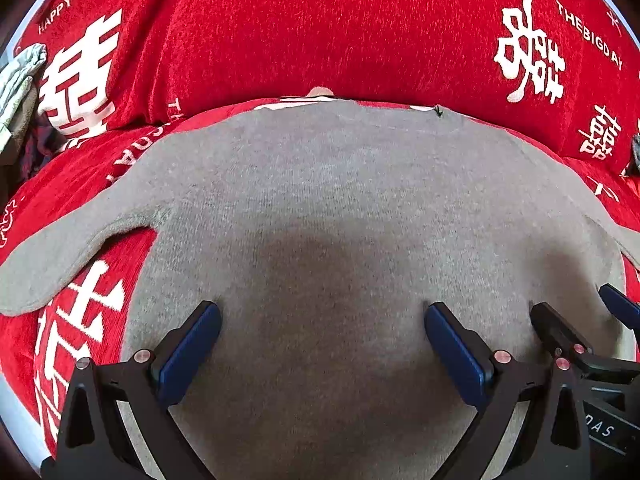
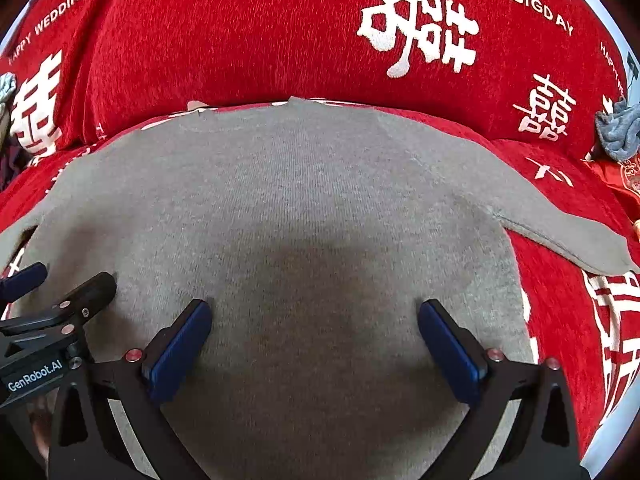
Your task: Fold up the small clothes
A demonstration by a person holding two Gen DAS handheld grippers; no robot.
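Observation:
A small grey knitted top [image 1: 320,200] lies flat on a red cover, its left sleeve [image 1: 60,260] spread out to the side. My left gripper [image 1: 322,312] hovers open over the lower part of the top, nothing between its blue pads. In the right wrist view the same grey top [image 2: 300,192] fills the middle, with its right sleeve [image 2: 568,236] stretched outward. My right gripper [image 2: 314,308] is open above the cloth, jaws wide and empty. Each gripper shows at the edge of the other's view: the right gripper [image 1: 580,312] and the left gripper [image 2: 60,284].
The red cover [image 1: 320,20] with white lettering rises into a cushion behind the top. A pale crumpled cloth [image 1: 20,80] lies at the far left. A blue-grey bundle [image 2: 618,132] sits at the far right.

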